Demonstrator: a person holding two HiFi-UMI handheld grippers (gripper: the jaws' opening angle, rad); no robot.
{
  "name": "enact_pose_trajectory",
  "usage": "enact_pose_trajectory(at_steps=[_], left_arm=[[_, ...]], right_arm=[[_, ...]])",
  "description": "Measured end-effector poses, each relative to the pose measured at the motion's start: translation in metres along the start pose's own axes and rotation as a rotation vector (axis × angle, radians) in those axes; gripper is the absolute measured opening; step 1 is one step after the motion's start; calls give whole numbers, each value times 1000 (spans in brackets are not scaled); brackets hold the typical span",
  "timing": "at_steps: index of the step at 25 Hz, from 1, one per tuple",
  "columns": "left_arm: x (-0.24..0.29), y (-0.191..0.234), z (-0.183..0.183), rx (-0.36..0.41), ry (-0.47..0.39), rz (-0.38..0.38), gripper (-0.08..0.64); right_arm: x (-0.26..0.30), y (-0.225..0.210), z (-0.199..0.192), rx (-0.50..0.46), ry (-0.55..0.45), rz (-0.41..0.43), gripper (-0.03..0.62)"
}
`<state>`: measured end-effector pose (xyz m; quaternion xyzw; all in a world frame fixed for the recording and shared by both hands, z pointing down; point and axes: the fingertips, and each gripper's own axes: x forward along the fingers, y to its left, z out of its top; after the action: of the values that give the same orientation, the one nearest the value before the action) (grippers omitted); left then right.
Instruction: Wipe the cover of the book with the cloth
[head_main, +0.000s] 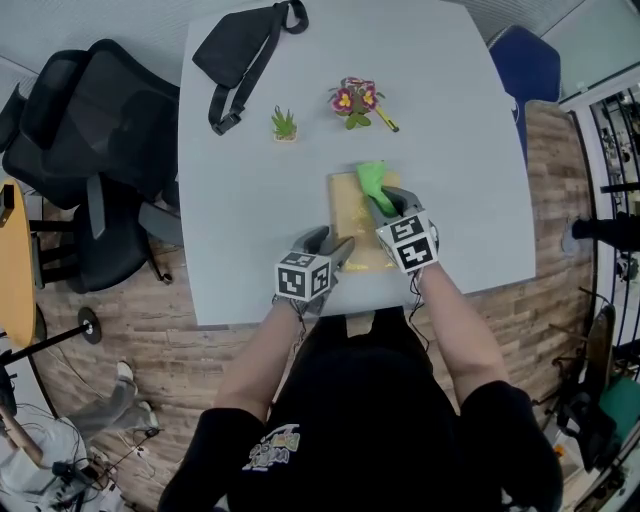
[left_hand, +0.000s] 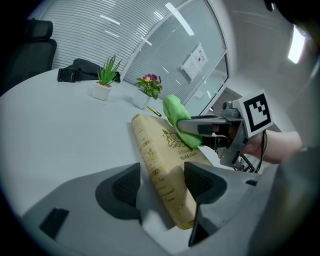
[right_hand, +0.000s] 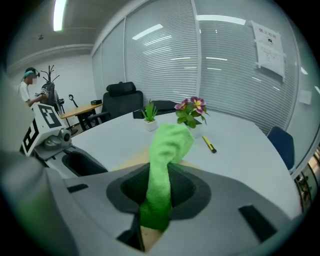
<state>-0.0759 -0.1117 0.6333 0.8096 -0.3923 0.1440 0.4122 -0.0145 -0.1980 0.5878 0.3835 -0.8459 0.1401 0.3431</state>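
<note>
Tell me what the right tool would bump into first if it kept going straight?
Probably the flowers, which sit straight past the cloth that the right tool grips. Nothing else seems to stand between them, though depth is hard to judge.

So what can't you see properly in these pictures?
Book title: left gripper view, partly covered by cloth and right gripper.
Wall notice: right gripper view, print too small.
Book's near corner: head view, hidden under left gripper.

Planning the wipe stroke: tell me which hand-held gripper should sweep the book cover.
Right. The right hand-held gripper is shut on the green cloth, which lies over the book. The left hand-held gripper, jaws apart, brackets the book's near end.
</note>
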Motion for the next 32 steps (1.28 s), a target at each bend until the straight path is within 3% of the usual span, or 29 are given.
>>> enact_pose_trajectory(at_steps=[11, 14, 23, 32], left_arm=[[0, -1, 1, -1, 4, -2, 276], [0, -1, 1, 2, 1, -1, 276], [-1, -1, 1, -3, 2, -3, 276], [-1, -1, 1, -7, 3, -6, 276]], right_arm=[[19, 76, 6, -145, 27, 208, 97], [19, 83, 6, -185, 30, 231, 97], [16, 65, -2, -161, 20, 169, 97], [3, 17, -14, -39, -4, 56, 97]])
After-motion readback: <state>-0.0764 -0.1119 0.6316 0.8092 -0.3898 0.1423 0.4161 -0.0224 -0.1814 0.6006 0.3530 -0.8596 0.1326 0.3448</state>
